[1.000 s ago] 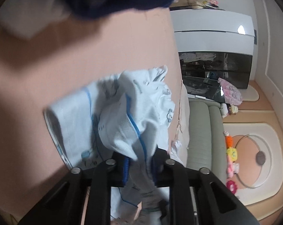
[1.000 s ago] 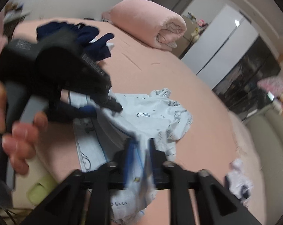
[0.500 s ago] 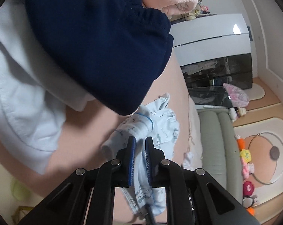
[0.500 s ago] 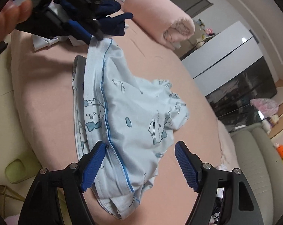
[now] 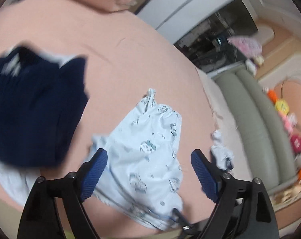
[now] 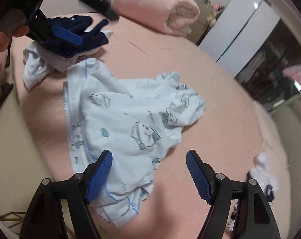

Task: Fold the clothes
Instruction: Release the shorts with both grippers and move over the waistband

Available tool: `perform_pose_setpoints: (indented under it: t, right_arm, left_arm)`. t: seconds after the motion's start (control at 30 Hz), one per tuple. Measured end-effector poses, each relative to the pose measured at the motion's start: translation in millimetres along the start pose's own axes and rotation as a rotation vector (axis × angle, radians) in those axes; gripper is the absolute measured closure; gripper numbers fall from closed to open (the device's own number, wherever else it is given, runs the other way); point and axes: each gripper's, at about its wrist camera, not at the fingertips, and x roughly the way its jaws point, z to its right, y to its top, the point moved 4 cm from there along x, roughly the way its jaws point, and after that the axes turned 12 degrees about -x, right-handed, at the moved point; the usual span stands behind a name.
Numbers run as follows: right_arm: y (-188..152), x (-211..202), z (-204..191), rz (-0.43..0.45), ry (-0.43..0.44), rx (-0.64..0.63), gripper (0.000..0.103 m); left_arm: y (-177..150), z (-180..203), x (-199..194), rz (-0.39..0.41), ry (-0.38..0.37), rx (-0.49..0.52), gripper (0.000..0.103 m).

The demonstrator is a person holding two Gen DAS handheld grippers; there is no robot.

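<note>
Fingers [image 5: 94, 171] of both grippers spread wide, empty, above the printed garment [image 6: 130, 123].

printed garment [image 6: 130, 123] lies mid-bed [image 6: 220, 99], clothes pile [image 6: 56, 45] behind-left of it, rolled blanket [image 6: 158, 8] at the far edge.

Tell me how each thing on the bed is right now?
left gripper: open, holding nothing
right gripper: open, holding nothing
light blue printed garment: crumpled, lying loose on the bed
navy garment: bunched in a pile
pink blanket: rolled up
</note>
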Motion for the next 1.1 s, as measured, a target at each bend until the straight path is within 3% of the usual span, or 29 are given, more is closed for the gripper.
perform_pose_setpoints:
  t: [0.13,0.33,0.53,0.73,0.83,1.1]
  right_arm:
    - [-6.3,13.4,29.3,-0.020,0.045,0.073,0.027]
    - [-9.4,41.6,75.8,-0.074,0.126,0.205,0.027]
    - [-1.4,67.6,111.3,-0.085,0.237,0.319,0.027]
    - [-0.8,116.3,142.2,-0.133,0.445,0.550,0.027]
    - [-4.1,140.2,156.2,-0.139,0.505,0.666,0.027]
    - [-17.8,191.2,181.5,-0.218,0.504,0.897,0.027]
  left_arm:
    - [13.0,0.1,17.7,-0.064,0.121,0.153,0.017]
    - [36.7,12.5,72.7,-0.234,0.148,0.192,0.017]
    - [58.6,16.3,124.0,-0.318,0.211,0.245,0.017]
    - [79.5,8.4,159.6,-0.372,0.282,0.217,0.017]
    - [87.2,5.4,175.9,-0.397,0.293,0.194,0.017]
    - [86.9,2.7,212.6,-0.426,0.260,0.149,0.017]
